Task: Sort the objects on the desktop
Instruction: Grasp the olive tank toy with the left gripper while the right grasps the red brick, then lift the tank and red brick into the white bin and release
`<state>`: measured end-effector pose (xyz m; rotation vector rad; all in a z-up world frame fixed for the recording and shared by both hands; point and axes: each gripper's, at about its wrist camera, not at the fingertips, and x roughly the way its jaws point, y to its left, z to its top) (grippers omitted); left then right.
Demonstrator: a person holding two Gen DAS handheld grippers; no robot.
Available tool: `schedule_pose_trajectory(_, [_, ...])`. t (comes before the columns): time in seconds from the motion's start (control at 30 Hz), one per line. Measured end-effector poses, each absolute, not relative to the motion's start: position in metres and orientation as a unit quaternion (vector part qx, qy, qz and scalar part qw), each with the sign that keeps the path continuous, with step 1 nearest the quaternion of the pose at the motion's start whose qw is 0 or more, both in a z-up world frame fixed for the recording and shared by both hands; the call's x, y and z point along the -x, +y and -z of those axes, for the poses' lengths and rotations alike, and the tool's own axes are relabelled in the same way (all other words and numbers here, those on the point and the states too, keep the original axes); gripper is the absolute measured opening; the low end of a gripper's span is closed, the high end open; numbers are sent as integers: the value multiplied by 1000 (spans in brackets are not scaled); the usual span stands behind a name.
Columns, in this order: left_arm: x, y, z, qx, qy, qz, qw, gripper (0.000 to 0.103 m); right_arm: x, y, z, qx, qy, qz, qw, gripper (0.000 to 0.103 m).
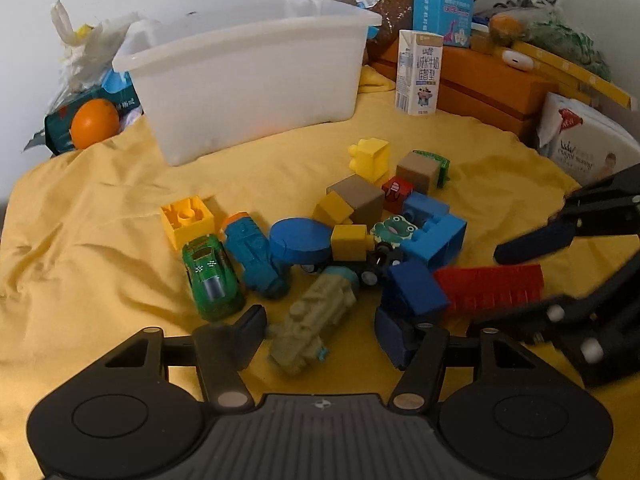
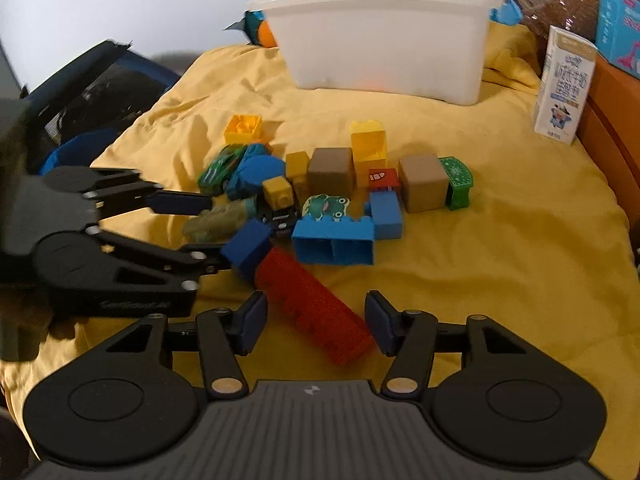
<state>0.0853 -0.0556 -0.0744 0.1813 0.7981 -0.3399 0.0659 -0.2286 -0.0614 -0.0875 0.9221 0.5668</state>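
A pile of toy blocks and cars lies on the yellow cloth (image 1: 100,216). My left gripper (image 1: 320,330) is open around an olive toy vehicle (image 1: 312,328); its right finger touches a dark blue block (image 1: 414,292). In the right wrist view the left gripper (image 2: 208,226) stands open at the olive toy (image 2: 218,220) and the dark blue block (image 2: 250,246). My right gripper (image 2: 316,320) is open around the near end of a long red block (image 2: 312,304), which also shows in the left wrist view (image 1: 488,286). The white bin (image 1: 248,80) stands behind the pile.
A green car (image 1: 212,276), a teal toy (image 1: 256,256), a blue disc (image 1: 300,240), yellow, tan and blue blocks fill the pile. A milk carton (image 1: 418,72), orange boxes (image 1: 488,80) and an orange fruit (image 1: 95,122) ring the cloth's far edge.
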Motion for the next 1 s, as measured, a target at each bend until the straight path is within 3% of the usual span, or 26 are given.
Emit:
schedule_pose_trajectory(0.03, [-85, -57, 73, -89, 385, 168, 903, 55, -65, -227, 60, 51, 433, -277, 856, 72])
schedule_pose_trajectory(0.1, [-81, -59, 72, -97, 382, 176, 902, 54, -62, -226, 55, 67, 408, -285, 864, 74])
schedule_pose_trajectory(0.17, [-76, -59, 70, -98, 381, 185, 901, 53, -64, -224, 55, 76, 402, -303, 861, 60])
schedule_pose_trajectory(0.2, [-73, -59, 69, -96, 381, 188, 900, 53, -66, -223, 57, 76, 410, -314, 853, 37])
schedule_pose_trajectory(0.23, [-70, -58, 69, -96, 381, 188, 900, 54, -68, -222, 59, 78, 420, -323, 844, 26])
schedule_pose_trajectory(0.63, [-67, -56, 66, -79, 379, 177, 905, 52, -70, -230, 59, 73, 425, -321, 843, 25])
schedule_pose_trajectory(1.0, [-73, -23, 3, 9, 329, 112, 938, 52, -78, -253, 25, 9, 386, -292, 875, 25])
